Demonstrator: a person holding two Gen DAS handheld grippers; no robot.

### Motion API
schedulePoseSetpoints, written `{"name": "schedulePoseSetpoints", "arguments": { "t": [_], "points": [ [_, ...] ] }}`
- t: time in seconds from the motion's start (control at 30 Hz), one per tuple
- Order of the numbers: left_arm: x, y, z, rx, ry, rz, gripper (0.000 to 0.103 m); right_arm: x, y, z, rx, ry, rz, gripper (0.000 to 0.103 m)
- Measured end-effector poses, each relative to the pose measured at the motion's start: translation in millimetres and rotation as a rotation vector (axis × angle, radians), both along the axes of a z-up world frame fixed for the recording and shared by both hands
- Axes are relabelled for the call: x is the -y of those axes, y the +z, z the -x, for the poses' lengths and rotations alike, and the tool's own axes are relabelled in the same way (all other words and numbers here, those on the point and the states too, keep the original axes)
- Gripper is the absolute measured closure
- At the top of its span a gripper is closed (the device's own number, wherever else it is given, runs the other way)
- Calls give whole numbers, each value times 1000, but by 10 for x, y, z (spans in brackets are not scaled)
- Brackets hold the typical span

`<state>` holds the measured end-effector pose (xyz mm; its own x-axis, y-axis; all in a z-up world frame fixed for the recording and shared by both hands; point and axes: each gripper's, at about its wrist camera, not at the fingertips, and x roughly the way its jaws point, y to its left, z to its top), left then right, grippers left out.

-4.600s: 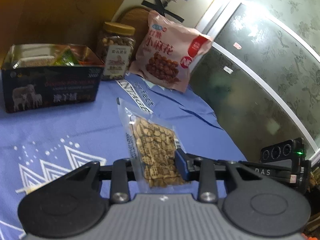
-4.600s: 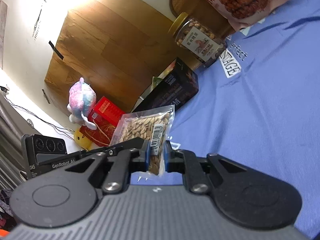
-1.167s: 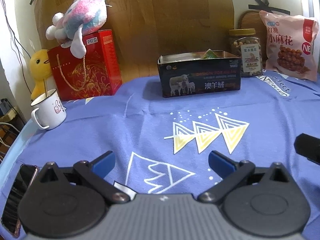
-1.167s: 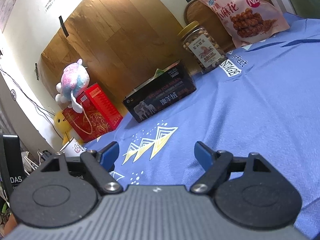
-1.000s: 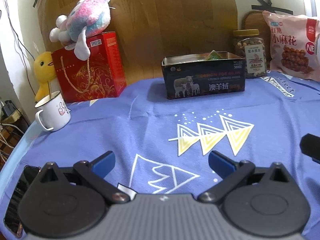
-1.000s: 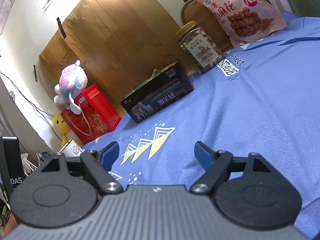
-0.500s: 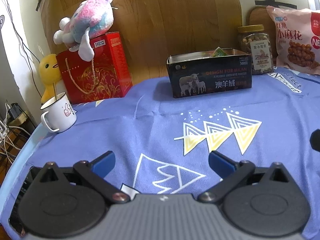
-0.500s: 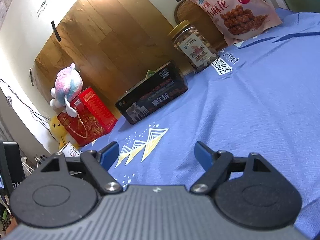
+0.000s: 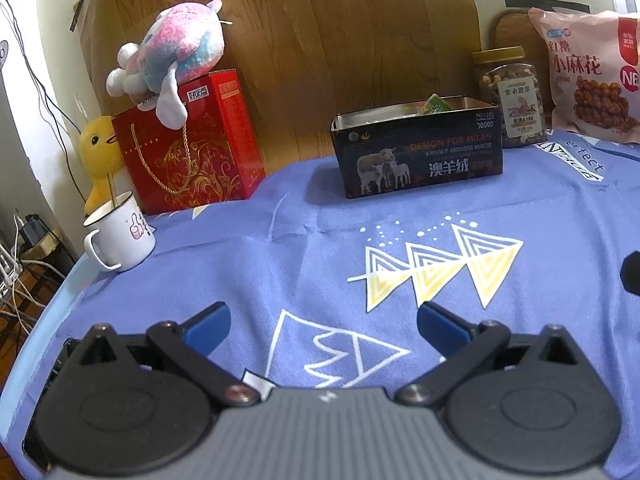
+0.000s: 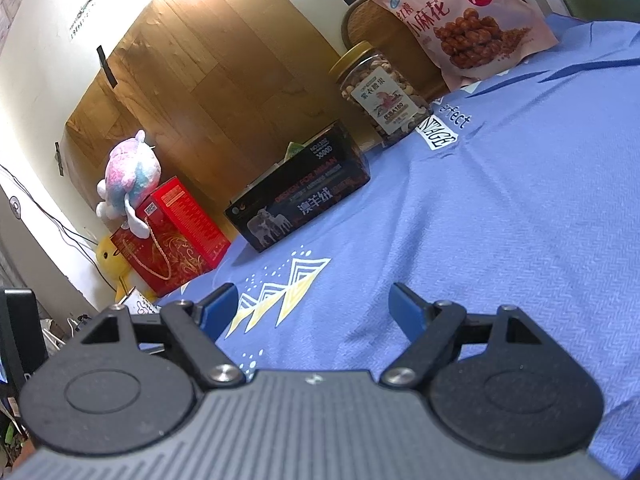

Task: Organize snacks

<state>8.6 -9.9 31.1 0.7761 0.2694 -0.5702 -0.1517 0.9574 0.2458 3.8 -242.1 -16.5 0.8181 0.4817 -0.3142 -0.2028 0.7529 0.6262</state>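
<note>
In the left wrist view, the left hand-held gripper (image 9: 322, 322) is seen spread wide with nothing between its blue fingertips (image 9: 206, 326), above the blue cloth (image 9: 320, 248) that covers the table. One dark tin box (image 9: 418, 160), printed with sheep and open at the top, stands at the far side of the table against the wooden panel (image 9: 320, 40); a green packet (image 9: 434, 104) shows above its rim, and the rest of its contents cannot be made out. Just to the right of the box one clear nut jar (image 9: 510, 96) with a gold lid is seen upright, and beside that one pink snack bag (image 9: 592, 76) is propped up. To the left, one red gift box (image 9: 192, 148) carries one pink-and-blue plush toy (image 9: 172, 56); one yellow duck toy (image 9: 96, 152) and one white mug (image 9: 118, 236) are near the table's edge.

In the right wrist view, the right hand-held gripper (image 10: 314, 310) is likewise held wide apart and empty over the cloth. The same tin box (image 10: 300, 204), jar (image 10: 382, 92), snack bag (image 10: 464, 20), gift box (image 10: 176, 236) and plush toy (image 10: 128, 176) are shown from a lower, tilted angle. The box's open interior is hidden here, and only the green packet's tip (image 10: 294, 149) is visible. The mug is almost wholly hidden behind the gripper.
</note>
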Motion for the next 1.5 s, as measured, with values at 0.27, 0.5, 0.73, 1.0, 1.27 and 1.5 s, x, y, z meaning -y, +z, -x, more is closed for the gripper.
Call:
{"name": "schedulePoseSetpoints", "arguments": {
  "t": [0.27,0.5,0.73,1.0,1.27,1.5],
  "points": [
    [31,-1,20,10,-3,-22,0,6,-3,3,2,-3,1,19],
    [38,6,29,14,0,-26,0,7,-1,2,4,-3,2,19],
    [30,5,18,14,-2,-25,0,21,-7,-10,5,-8,1,19],
    [41,12,31,14,-2,-19,0,22,-13,-4,9,-15,2,19],
    [36,25,42,10,-10,-7,0,25,-12,-3,13,-18,4,19],
    [28,23,23,-9,-38,63,0,-15,-21,-33,-7,-10,38,19]
  ]
}}
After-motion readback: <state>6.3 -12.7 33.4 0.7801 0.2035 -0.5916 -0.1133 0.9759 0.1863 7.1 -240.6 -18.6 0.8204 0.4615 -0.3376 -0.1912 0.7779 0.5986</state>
